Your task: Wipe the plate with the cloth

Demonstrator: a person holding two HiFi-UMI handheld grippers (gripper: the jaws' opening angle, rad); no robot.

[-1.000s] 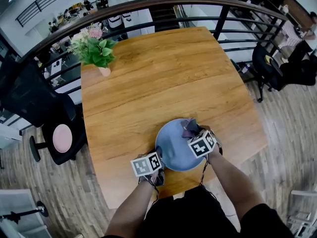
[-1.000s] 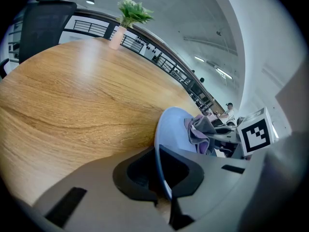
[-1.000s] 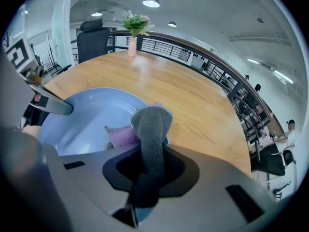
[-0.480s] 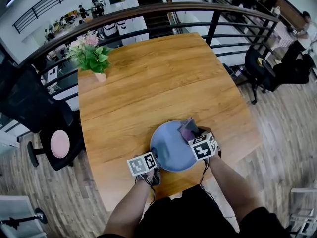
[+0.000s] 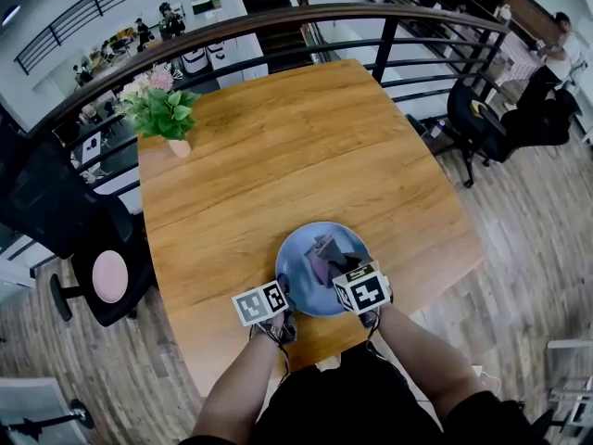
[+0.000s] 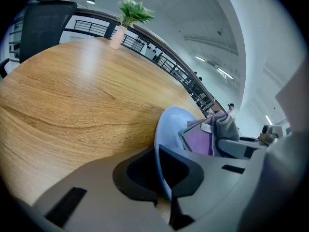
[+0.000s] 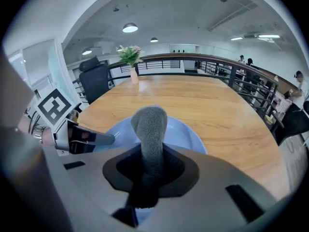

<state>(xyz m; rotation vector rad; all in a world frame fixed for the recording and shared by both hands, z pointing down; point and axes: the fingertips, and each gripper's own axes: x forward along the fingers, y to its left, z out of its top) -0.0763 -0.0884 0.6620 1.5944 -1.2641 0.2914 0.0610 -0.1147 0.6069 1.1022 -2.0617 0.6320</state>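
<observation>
A light blue plate [image 5: 298, 248] lies near the front edge of the wooden table [image 5: 296, 146]. My left gripper [image 5: 283, 292] is shut on the plate's near-left rim, and in the left gripper view the rim [image 6: 170, 122] runs between its jaws [image 6: 162, 174]. My right gripper [image 5: 338, 272] is over the plate's middle, shut on a purple and grey cloth [image 5: 323, 251]. The right gripper view has the cloth [image 7: 150, 129] standing up out of the shut jaws [image 7: 146, 180] above the plate [image 7: 188, 135]. Part of the cloth [image 6: 206, 140] also appears in the left gripper view.
A potted plant [image 5: 163, 108] stands at the table's far left corner. A dark railing [image 5: 306, 21] runs behind the table. An office chair with a pink seat [image 5: 107, 272] stands left of the table, and another dark chair [image 5: 468, 109] at the right. The table's front edge is just below the plate.
My right gripper has carried the cloth from the plate's far right rim leftward to the plate's middle. The left gripper has kept its hold on the rim.
</observation>
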